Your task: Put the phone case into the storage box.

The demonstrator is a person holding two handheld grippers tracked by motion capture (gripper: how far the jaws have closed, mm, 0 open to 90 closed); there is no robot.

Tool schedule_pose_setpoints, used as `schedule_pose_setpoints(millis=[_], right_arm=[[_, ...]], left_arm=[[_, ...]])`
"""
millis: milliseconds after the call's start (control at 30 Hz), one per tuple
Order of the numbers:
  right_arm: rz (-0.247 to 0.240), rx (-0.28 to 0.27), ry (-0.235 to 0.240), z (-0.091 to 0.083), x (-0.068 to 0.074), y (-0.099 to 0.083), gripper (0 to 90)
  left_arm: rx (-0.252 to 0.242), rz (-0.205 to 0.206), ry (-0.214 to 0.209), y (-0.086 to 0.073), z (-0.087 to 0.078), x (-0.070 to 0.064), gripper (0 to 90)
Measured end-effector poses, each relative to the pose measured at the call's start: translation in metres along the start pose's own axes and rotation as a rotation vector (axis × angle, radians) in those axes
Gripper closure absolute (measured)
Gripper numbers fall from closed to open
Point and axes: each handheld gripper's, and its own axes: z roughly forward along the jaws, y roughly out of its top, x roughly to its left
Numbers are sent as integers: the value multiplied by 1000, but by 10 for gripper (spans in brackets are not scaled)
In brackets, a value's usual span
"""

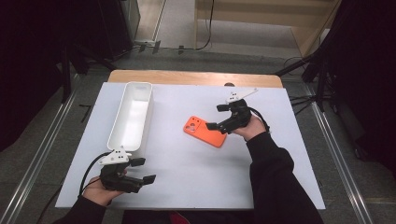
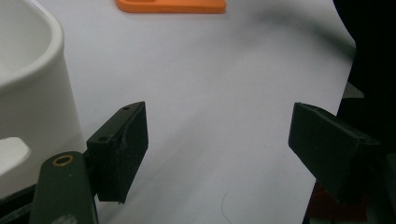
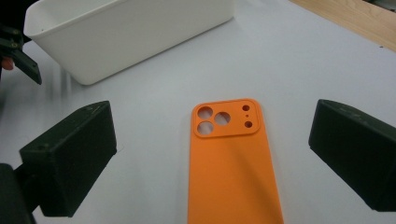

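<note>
— So, where is the orange phone case [image 1: 205, 131] sitting?

— It is lying flat on the white table [image 1: 187, 172], camera holes up, just right of the frame's middle in the high view. The right gripper [image 1: 218, 116] is hovering at its right end, jaws spread wide and gripping nothing (in the right gripper view the case [image 3: 232, 163] is lying between the two black jaws, touching neither).

— And the left gripper [image 1: 141, 170]?

— It is resting at the lower left of the frame, jaws likewise released, just below the long white bin [image 1: 131, 114]. In its own view the bin's wall [image 2: 32, 93] is showing at the left, the case [image 2: 171, 5] along the top edge.
</note>
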Motion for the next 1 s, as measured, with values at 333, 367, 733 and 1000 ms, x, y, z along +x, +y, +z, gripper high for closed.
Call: schedule_pose_setpoints(millis=[333, 367, 733, 1000], right_arm=[[-63, 1, 28, 10, -8, 3, 0], [-58, 1, 31, 11, -9, 2, 0], [-46, 53, 19, 20, -12, -7, 0], [-13, 49, 18, 22, -14, -13, 0]], left_arm=[[-8, 3, 0, 0, -1, -1, 204], [-6, 5, -1, 0, -1, -1, 204], [-8, 15, -7, 2, 0, -2, 204], [-10, 16, -8, 3, 1, -1, 204]])
